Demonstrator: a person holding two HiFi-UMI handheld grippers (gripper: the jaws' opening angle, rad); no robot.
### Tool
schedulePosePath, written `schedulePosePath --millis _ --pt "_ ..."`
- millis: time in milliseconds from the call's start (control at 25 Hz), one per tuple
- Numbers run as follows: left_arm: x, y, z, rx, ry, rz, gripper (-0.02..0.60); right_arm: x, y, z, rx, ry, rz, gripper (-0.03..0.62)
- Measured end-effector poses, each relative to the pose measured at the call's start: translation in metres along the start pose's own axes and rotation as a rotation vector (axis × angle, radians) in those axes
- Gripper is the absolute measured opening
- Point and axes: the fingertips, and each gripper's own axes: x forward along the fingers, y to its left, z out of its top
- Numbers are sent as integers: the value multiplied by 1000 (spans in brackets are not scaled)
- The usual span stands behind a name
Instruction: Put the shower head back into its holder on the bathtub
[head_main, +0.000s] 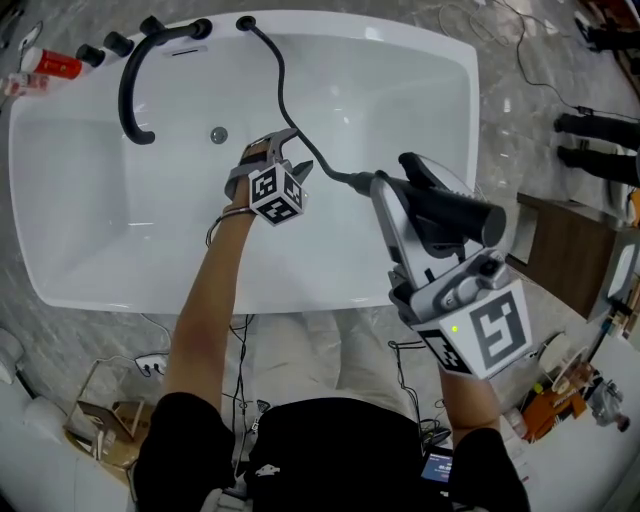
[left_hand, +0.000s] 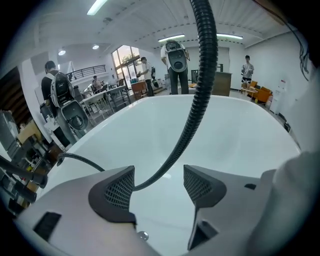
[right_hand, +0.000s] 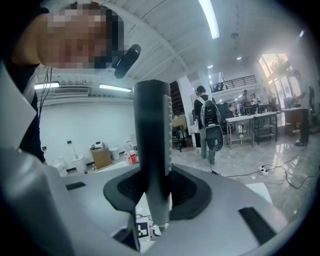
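Within right tool's (right_hand: 155, 189) grip, shower head (right_hand: 152, 130)

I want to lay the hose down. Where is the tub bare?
Bare: the white bathtub floor left of the left gripper, and its right end beyond the black ribbed hose. Crowded: the far-left rim, with black curved spout, black knobs and red bottle.

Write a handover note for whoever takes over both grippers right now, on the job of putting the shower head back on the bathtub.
Left gripper: open, with the hose running between its pads, not clamped.
Right gripper: shut on the shower head, held over the right side of the bathtub.
Done: shower head picked up.
Left: carry it to the holder, apparently on the far rim where the hose comes out, and seat it.
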Motion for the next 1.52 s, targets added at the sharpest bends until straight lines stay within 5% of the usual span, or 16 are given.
schedulePosePath --millis 360,720,1200,1520 --pt "23 -21 -2 126 6 -20 337 -7 -8 -29 52 16 -16 120" --pt "47 -23 -11 98 51 -15 337 -22 -22 -51 115 24 -36 121" --pt "72 -52 -21 191 82 -78 337 -29 -32 -71 203 15 -50 121" --pt "78 -55 -32 185 113 -78 333 -37 -40 -86 212 36 -74 121"
